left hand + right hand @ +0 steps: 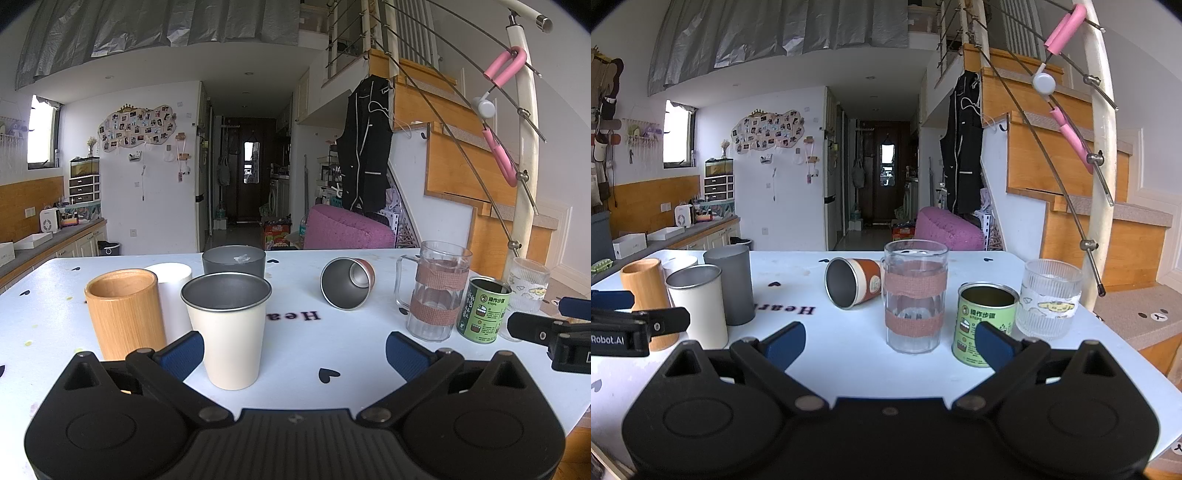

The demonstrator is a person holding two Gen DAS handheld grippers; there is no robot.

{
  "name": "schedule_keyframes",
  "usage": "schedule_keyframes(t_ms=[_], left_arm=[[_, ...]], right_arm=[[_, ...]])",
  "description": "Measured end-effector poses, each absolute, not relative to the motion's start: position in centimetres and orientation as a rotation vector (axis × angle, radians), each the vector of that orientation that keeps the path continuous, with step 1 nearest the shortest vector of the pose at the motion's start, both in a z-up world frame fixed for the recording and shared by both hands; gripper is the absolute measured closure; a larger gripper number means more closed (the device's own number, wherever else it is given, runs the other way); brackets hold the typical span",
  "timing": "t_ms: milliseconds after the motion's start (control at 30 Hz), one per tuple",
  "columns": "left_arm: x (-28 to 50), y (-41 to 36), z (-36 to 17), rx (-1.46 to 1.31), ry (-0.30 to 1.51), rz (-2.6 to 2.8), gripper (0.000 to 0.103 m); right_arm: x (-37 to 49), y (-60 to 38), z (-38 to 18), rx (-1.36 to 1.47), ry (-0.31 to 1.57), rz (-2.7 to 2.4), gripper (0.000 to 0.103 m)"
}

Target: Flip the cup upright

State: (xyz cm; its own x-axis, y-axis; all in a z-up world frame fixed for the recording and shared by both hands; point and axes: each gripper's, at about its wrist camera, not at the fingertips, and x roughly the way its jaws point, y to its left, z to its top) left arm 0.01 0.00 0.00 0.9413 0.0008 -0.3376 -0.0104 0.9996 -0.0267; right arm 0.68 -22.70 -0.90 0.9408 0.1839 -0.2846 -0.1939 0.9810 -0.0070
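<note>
A small red-brown metal cup (347, 282) lies on its side on the white table (295, 343), mouth facing me; it also shows in the right wrist view (852, 282), left of a glass mug. My left gripper (295, 350) is open and empty near the table's front edge, well short of the cup, with a cream steel cup (228, 328) between its fingers' line and the left finger. My right gripper (890, 345) is open and empty, behind the clear glass mug (915, 295).
Upright on the left stand a bamboo cup (123, 314), a white cup (171, 291) and a grey cup (233, 260). On the right stand the banded glass mug (436, 291), a green tin (483, 310) and a ribbed glass (528, 284). A stair railing (1100, 147) rises at the right.
</note>
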Motion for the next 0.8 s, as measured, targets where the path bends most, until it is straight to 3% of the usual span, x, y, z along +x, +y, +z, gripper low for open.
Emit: schedule_keyframes(t_ms=[800], left_arm=[[0.01, -0.01, 0.0, -0.028, 0.345, 0.006, 0.0]], right_arm=[[0.66, -22.6, -1.03, -0.037, 0.286, 0.192, 0.004]])
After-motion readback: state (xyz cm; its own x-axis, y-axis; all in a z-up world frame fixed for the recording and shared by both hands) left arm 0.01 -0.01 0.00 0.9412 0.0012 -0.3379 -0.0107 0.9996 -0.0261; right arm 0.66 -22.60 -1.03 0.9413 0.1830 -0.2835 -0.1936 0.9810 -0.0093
